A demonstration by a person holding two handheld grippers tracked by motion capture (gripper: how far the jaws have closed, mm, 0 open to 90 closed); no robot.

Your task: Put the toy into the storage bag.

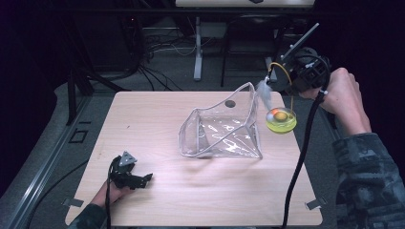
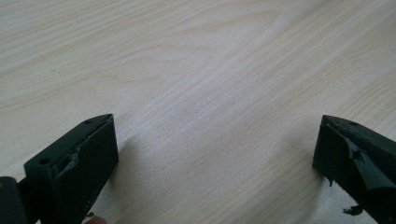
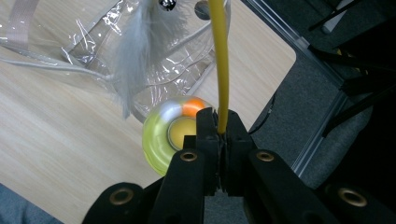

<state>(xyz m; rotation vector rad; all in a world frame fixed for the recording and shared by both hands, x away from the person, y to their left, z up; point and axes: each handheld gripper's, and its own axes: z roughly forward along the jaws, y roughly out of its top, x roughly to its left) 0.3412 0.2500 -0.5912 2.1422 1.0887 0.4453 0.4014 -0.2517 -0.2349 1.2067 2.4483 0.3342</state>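
Yellow cord [image 3: 219,60] is what your right tongs [image 1: 286,61] hold, and the jaws are closed on it, as the right gripper view shows. Below these tongs hangs a cat toy [image 1: 281,120]: a yellow-green ring with an orange and white part, and a white feather [image 1: 263,89] beside the cord. The toy is in the air, just outside the near wall of the clear plastic bag [image 1: 220,130], which stands open on the desk [image 1: 191,195]. It seems that you want to put the toy into this bag.

Your left tongs [image 1: 143,179] rest low on the desk, well apart from the bag, with the jaws wide open and nothing between them; the left gripper view shows bare wood there.

Some things can go wrong, I think. The grip is only on the thin cord, so the toy can swing and hit the bag's wall instead of falling inside. The bag is light and soft, and nothing holds it, so it may tip or slide if the toy or the feather pushes it. The tall wall of the bag stands between the toy and the opening, so the toy probably needs to go over it. Beyond the right tongs the desk ends, and dark stands and cables are on the floor there.
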